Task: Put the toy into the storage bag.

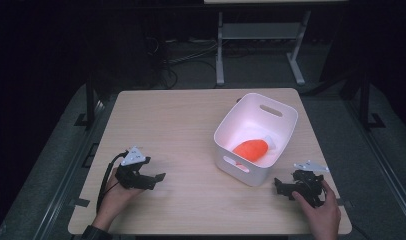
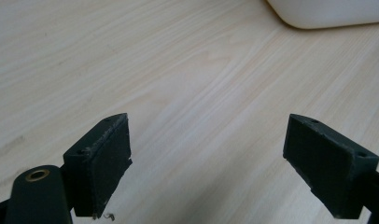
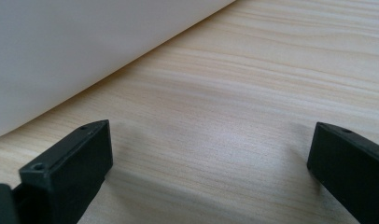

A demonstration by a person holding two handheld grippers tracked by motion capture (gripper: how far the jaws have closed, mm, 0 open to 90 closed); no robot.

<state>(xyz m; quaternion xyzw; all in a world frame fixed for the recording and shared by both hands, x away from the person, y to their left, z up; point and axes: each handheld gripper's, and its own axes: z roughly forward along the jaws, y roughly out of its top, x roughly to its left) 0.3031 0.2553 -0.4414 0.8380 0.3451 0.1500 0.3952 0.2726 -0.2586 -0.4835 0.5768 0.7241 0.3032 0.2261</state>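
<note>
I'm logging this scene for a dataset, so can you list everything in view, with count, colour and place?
table: one, light wood, centre of the high view, bearing everything below
bin: one, white with handle slots, on the table's right half
orange object: one, orange with a pale end, lying inside the bin; too small to tell what it is
desk frame: one, pale grey legs, on the floor beyond the table
cables: several, dark, on the floor beyond the table
left gripper: one, black with a grey plate, near left part of the table, jaws apart
right gripper: one, black with a grey plate, near right, beside the bin, jaws apart
hands: two, each holding a gripper, at the near edge
</note>
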